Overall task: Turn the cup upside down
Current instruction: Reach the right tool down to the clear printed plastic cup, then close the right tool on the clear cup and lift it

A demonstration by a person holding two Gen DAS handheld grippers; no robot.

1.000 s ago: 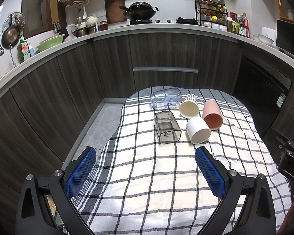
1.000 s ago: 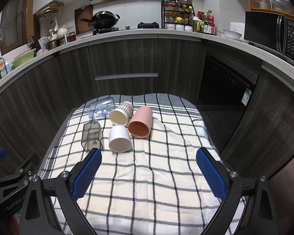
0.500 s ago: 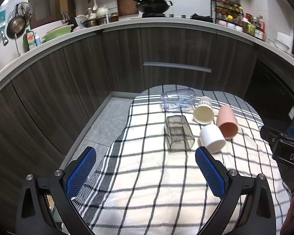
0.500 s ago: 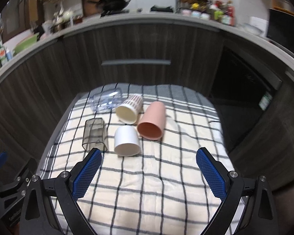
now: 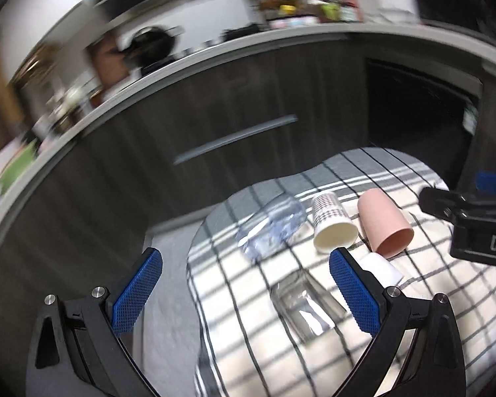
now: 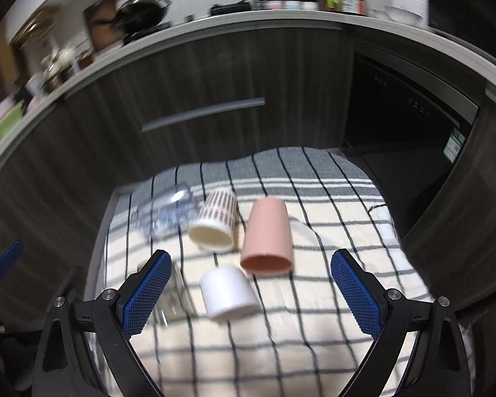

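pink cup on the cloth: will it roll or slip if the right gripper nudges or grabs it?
The pink cup lies on its side, so a nudge would probably roll it, likely curving since it tapers. The checked cloth may damp that. Its smooth wall could slip between the open right gripper pads.

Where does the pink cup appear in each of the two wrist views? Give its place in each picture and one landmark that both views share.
Left wrist view: the pink cup lies on its side at right of centre, just right of the patterned cup.
Right wrist view: the pink cup lies at centre, mouth toward the camera, behind the white cup.
Shared landmark: the patterned cup, directly left of the pink cup in both.
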